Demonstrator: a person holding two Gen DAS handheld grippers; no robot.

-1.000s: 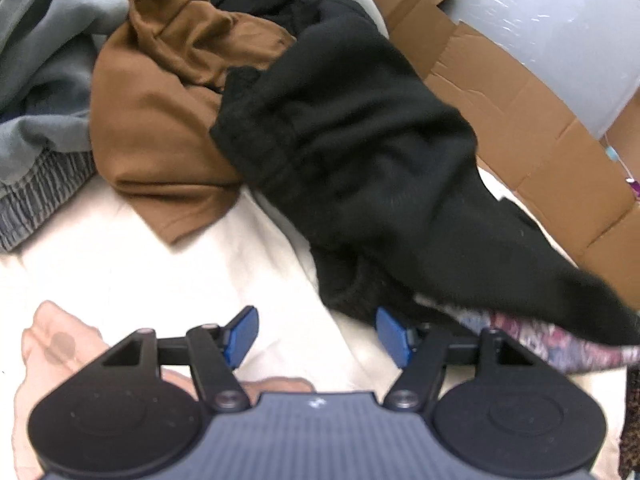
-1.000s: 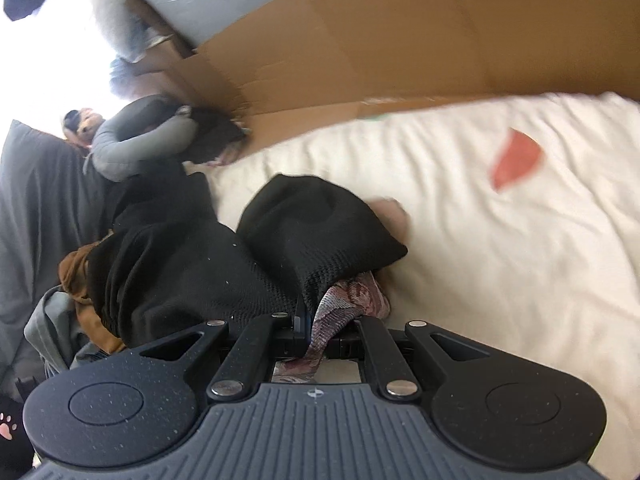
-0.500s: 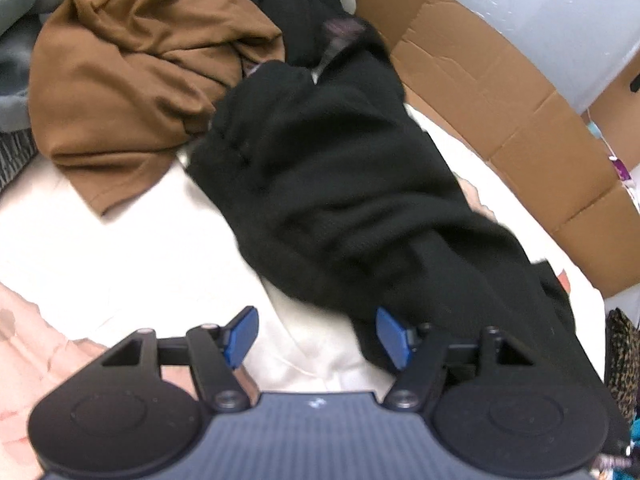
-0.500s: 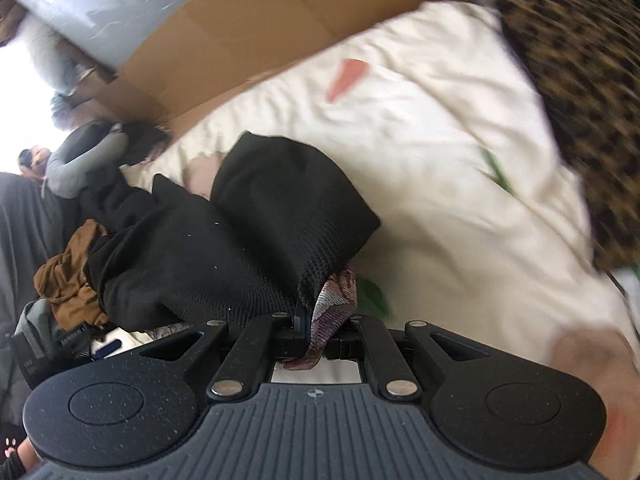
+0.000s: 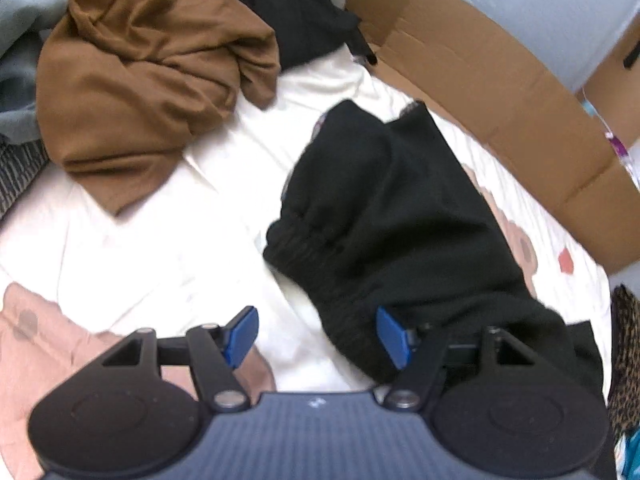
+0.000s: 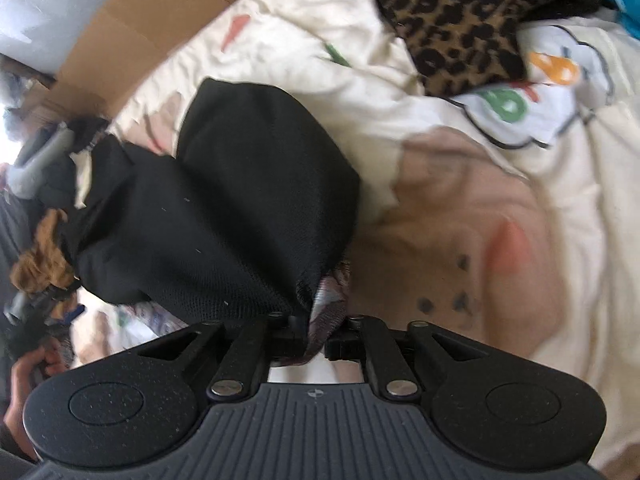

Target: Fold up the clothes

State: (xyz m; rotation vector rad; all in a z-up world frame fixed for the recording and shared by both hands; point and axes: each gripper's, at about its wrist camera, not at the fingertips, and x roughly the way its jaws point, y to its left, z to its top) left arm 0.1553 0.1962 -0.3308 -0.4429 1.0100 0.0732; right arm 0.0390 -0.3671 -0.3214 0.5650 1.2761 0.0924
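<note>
Bed (image 5: 168, 248) w/ cream cover, printed w/ pink, red, green shapes. Lying on it: black garment (image 5: 384, 216) stretched across the middle, elastic waistband toward the bed's bare part; brown garment (image 5: 132, 80) crumpled near it but apart, far left in the left wrist view; grey clothes (image 5: 20, 40) just beside the brown one. Leopard-print fabric (image 6: 460, 16) lies at the far edge in the right wrist view. Flattened cardboard (image 5: 500, 92) runs along the bed's far side.

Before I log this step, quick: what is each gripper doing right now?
Left gripper: open, holding nothing; the black garment lies by its right finger.
Right gripper: jaws starting to open, with the black garment's edge between them.
</note>
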